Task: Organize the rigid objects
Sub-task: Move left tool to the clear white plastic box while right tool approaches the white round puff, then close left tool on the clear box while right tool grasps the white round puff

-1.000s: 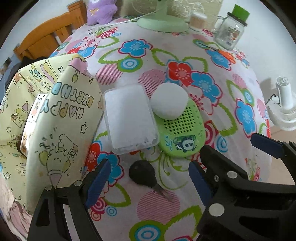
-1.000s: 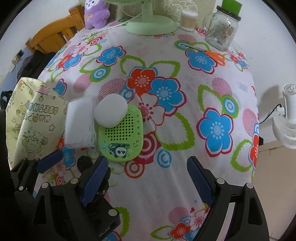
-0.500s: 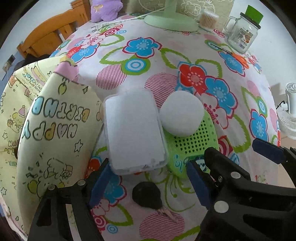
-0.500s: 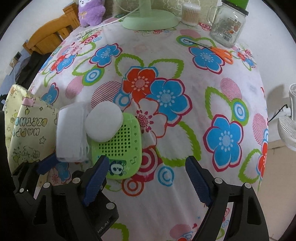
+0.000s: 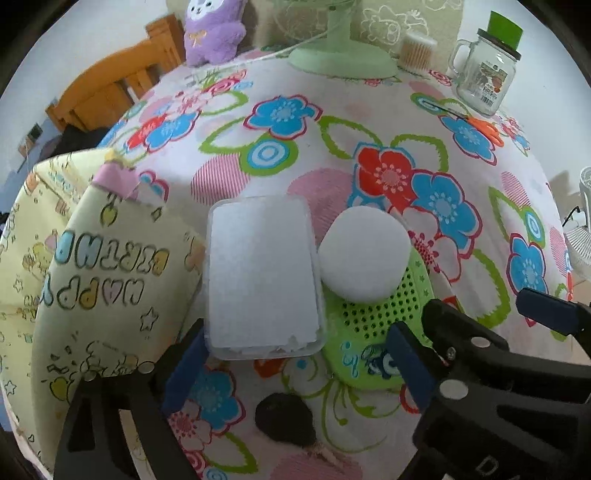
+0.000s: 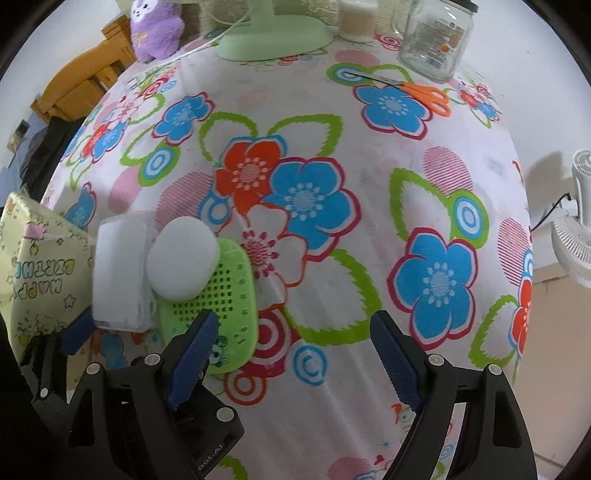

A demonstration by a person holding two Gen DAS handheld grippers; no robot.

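The clear rectangular box [image 5: 263, 277] with white contents lies on the flowered tablecloth [image 5: 332, 155], its left edge against a yellow "Happy Birthday" gift bag [image 5: 99, 280]; a white round puff [image 5: 364, 253] sits just to its right, touching it and resting on the upper end of a green perforated panda-print piece [image 5: 373, 332]; a black key head [image 5: 284, 417] lies on the cloth nearer the camera, apart from the box; the left gripper [image 5: 295, 363] hangs over the box's near end, its blue-padded jaws having just been opening and now spread wide, nothing pressed between them; the right gripper [image 6: 293, 360] hovers beside it with jaws apart and empty, its left pad over the green piece [image 6: 221, 295]; at the far edge stand a glass mug jar [image 5: 484, 79], a green fan base [image 5: 343, 61], a purple plush toy [image 5: 212, 31], and orange scissors [image 6: 424, 94].
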